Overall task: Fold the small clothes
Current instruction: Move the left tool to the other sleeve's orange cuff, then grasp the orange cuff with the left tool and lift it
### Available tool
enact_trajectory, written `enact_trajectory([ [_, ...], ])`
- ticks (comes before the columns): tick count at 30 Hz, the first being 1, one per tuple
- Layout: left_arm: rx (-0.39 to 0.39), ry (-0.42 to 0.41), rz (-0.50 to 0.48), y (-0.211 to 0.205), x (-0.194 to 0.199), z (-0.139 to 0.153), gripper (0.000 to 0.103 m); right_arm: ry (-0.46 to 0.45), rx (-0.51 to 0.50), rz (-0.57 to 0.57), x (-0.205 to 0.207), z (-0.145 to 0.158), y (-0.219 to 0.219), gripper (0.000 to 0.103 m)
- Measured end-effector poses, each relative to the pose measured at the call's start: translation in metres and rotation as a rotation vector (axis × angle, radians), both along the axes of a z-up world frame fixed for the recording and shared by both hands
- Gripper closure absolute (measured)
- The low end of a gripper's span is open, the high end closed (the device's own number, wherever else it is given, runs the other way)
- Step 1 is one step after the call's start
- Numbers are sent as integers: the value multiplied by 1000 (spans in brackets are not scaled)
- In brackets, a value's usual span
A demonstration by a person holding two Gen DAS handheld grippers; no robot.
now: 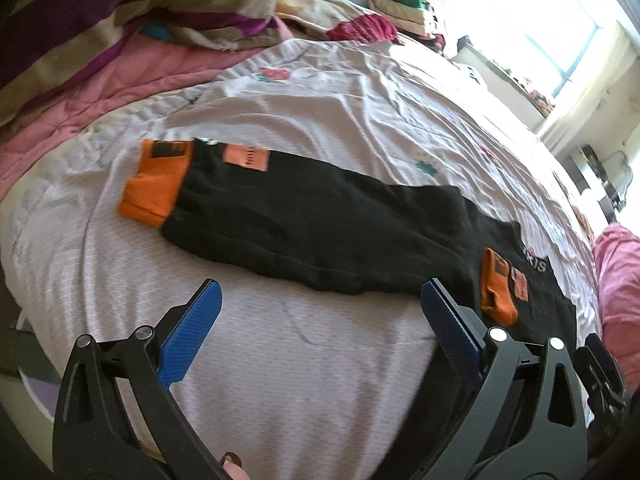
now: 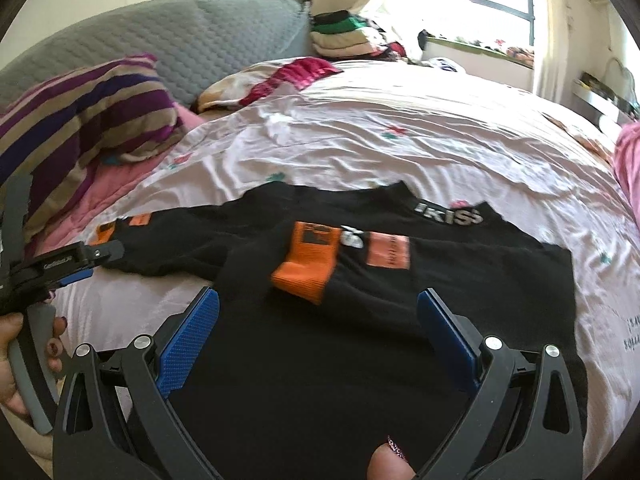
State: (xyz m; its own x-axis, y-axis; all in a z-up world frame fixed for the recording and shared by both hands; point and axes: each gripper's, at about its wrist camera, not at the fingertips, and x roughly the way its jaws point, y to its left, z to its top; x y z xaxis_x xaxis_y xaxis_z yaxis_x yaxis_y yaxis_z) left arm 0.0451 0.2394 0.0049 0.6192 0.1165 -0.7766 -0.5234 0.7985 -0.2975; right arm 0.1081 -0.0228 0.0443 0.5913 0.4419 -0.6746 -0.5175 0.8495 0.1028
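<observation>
A black long-sleeved top (image 1: 312, 228) with orange cuffs lies flat on the bed sheet (image 1: 320, 92). One sleeve stretches left, ending in an orange cuff (image 1: 154, 178). The other sleeve is folded across the body, its orange cuff (image 2: 306, 262) lying on the chest. My left gripper (image 1: 320, 300) is open and empty, just in front of the outstretched sleeve. My right gripper (image 2: 318, 310) is open and empty above the top's body (image 2: 320, 360). The left gripper also shows at the left edge of the right wrist view (image 2: 80, 258).
A striped purple and tan pillow (image 2: 80, 112) and pink blanket (image 1: 80, 92) lie at the bed's head. A grey quilted headboard (image 2: 180, 36) stands behind. Folded clothes (image 2: 340, 36) are stacked at the far side near a bright window (image 2: 472, 0). Pink fabric (image 1: 618, 280) lies right.
</observation>
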Motion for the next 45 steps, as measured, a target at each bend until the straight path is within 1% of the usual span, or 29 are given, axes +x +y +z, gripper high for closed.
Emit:
enact_trajectory([
  [5,-13,5,61,23,-13,-6,10,-7,-12,59,-7,0,29,5],
  [13,-91,-9,167,56,-32,-21,10,-9,-45,135,-20,-5,64,5],
  [15,-122,-19,190,64,-36,-26,10,-8,-54,148,-22,-8,72,5],
  [19,-155,-46,232,76,-42,-34,10,-7,-70,178,-29,-13,82,5],
  [22,-162,-74,258,84,-42,-37,14,-4,-75,191,-32,-15,88,5],
  [26,-169,-83,274,93,-36,-39,27,3,-79,198,-32,-20,90,5],
  [28,-178,-95,286,98,-34,-41,29,6,-86,196,-31,-23,91,5],
  [30,-182,-102,301,104,-30,-43,36,17,-87,190,-28,-26,91,5],
  [31,-183,-105,309,106,-29,-44,38,25,-84,186,-27,-27,90,5],
  [35,-156,-101,333,116,-17,-46,52,34,-76,172,-23,-30,87,5],
  [37,-150,-99,339,120,-13,-47,62,37,-77,165,-21,-32,84,5],
  [39,-150,-102,337,122,-11,-47,84,39,-77,156,-20,-32,81,5],
  [41,-166,-119,321,120,-10,-46,91,42,-73,142,-18,-32,75,5],
  [42,-156,-121,312,117,-10,-42,94,44,-71,137,-17,-32,73,5],
  [45,-155,-154,279,106,-13,-29,95,49,-63,111,-14,-31,61,5],
])
